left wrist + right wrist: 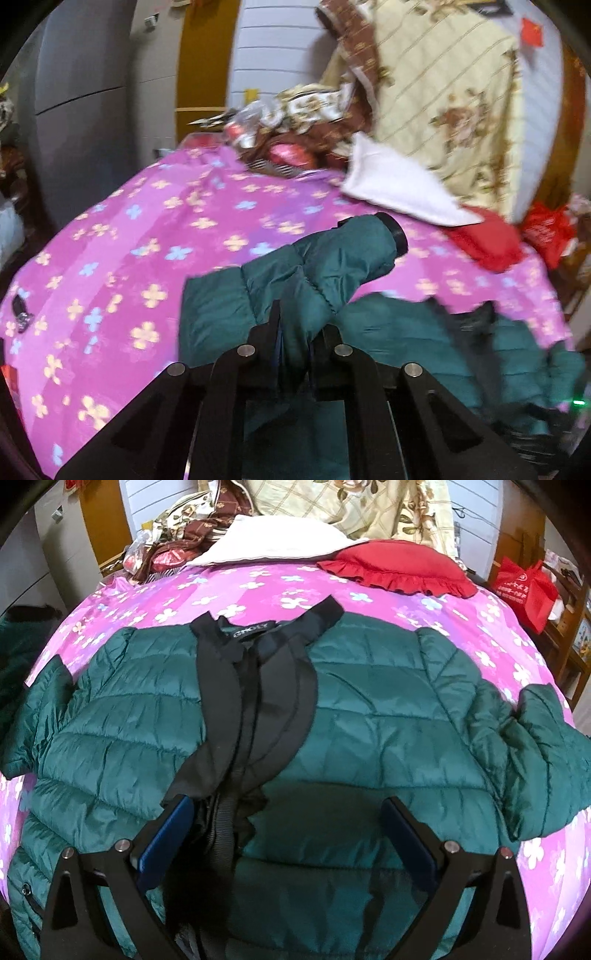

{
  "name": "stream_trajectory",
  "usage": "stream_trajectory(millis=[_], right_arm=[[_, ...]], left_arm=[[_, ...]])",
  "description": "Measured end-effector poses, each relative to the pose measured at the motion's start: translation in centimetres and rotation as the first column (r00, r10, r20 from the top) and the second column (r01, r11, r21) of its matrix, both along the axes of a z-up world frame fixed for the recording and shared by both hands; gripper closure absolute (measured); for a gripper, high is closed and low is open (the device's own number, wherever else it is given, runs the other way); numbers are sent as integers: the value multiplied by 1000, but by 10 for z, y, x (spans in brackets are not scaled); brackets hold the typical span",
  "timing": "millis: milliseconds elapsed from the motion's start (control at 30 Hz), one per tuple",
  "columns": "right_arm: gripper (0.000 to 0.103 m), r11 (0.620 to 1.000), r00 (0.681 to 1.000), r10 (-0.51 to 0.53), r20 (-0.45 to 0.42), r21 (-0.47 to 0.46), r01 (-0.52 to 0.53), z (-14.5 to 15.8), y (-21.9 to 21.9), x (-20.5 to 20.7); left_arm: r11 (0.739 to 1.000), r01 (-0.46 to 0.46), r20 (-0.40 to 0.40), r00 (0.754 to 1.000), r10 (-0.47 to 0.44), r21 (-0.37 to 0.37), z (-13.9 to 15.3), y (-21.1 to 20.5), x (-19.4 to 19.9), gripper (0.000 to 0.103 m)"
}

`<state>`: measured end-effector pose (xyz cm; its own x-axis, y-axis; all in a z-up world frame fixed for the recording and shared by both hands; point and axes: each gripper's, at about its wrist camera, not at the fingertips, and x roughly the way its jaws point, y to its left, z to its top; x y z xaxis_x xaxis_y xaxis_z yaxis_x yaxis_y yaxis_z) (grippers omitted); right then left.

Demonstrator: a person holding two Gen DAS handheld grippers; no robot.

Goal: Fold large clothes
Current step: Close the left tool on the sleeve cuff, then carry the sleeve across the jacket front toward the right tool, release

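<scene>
The left gripper (301,332) is clamped on the cuffed sleeve (332,266) of the dark green quilted puffer jacket (369,709), spread face-up mid-bed on the pink flowered sheet (258,587). The right gripper (288,834) hovers wide open, holding nothing. Best to carry this 1 sleeve flat across the chest, keeping it untwisted.

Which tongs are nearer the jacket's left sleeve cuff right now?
Left. The left tongs are shut on that sleeve, just below its black cuff. The right tongs hang open over the jacket's lower front, by the zipper.
</scene>
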<state>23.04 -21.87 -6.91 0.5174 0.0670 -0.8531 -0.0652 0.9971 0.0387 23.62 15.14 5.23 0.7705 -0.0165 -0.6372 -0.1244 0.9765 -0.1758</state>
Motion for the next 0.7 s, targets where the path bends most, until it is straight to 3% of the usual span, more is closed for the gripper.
stream_trajectory(millis=[300, 700], right_arm=[[0, 999, 999, -45, 23, -21, 45, 15, -20, -15], [0, 989, 989, -145, 28, -28, 146, 27, -91, -48]], left_arm=[[982, 183, 45, 982, -181, -53, 25, -86, -33, 103], [945, 326, -52, 943, -328, -33, -19, -211, -41, 103]])
